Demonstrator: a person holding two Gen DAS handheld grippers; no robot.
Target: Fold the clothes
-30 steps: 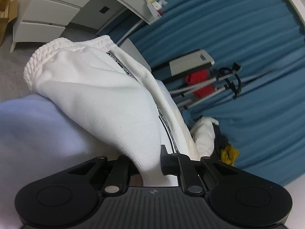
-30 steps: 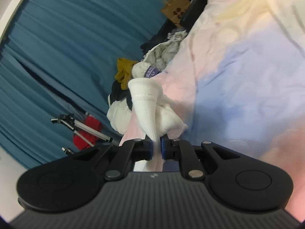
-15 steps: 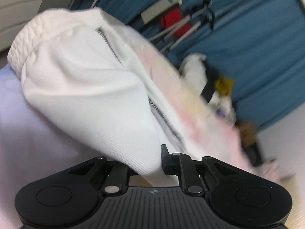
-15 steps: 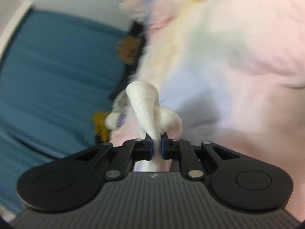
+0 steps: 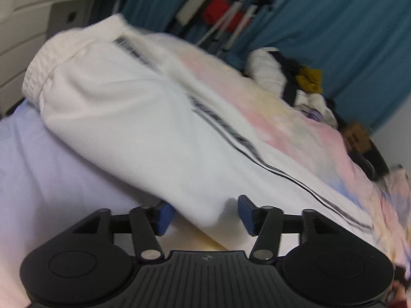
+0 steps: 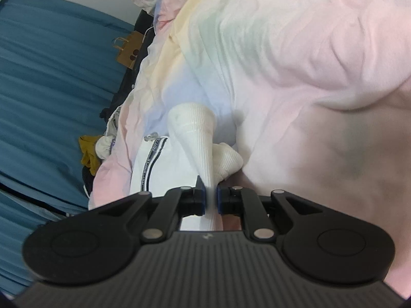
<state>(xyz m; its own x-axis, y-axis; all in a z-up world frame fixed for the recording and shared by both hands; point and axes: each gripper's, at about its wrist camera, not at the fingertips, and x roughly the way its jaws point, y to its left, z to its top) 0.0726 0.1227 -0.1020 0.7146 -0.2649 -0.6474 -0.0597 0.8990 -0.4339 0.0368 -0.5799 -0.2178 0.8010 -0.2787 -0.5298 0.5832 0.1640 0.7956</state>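
A bed (image 6: 321, 59) with a pastel pink, yellow and lilac cover carries white trousers (image 5: 133, 118) with a black side stripe, laid lengthwise along it, waistband toward the bed's far end. The left gripper (image 5: 204, 214) has just been opening; its jaws stand spread, cloth between them but unpressed. The right gripper (image 6: 211, 198) pinches a ribbed white cuff (image 6: 197, 138) of the trousers.
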